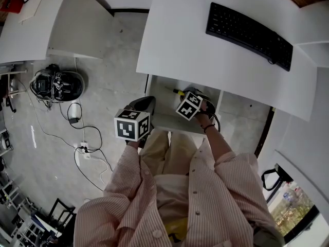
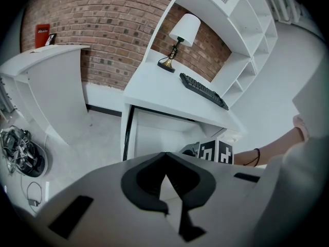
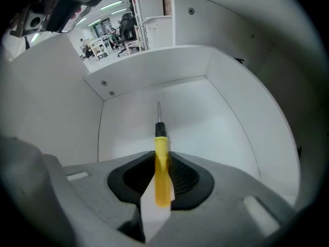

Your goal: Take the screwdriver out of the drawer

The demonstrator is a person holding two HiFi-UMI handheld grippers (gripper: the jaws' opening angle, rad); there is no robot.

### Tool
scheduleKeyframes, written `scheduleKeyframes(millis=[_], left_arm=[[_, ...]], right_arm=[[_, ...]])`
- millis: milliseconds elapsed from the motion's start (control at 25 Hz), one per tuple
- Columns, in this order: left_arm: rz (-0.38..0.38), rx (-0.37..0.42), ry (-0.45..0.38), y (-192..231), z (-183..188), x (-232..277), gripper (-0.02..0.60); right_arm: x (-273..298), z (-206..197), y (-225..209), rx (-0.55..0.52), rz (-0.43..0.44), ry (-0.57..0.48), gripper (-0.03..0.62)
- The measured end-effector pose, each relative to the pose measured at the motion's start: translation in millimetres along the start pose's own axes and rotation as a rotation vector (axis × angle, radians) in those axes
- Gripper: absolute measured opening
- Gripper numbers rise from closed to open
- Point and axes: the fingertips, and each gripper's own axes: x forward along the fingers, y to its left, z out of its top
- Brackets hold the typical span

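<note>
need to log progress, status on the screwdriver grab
Left gripper shut, empty. Right gripper closed on screwdriver handle. Screwdriver lying in open drawer. Nothing blocking the lift.

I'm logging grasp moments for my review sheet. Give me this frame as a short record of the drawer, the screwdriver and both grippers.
drawer: open, white, under the desk
screwdriver: yellow handle, inside the drawer, shaft pointing away from the gripper
right gripper: closed on the screwdriver handle
left gripper: jaws together, empty, outside the drawer
stage: gripped, not yet out of the drawer
</note>
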Motion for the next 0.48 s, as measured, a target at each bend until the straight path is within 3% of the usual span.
scheduleKeyframes(millis=[480], left_arm=[[-0.045, 0.057, -0.071, -17, 17, -18, 0.0]], right_arm=[[-67, 17, 13, 0.02, -0.038, -0.167, 0.083]])
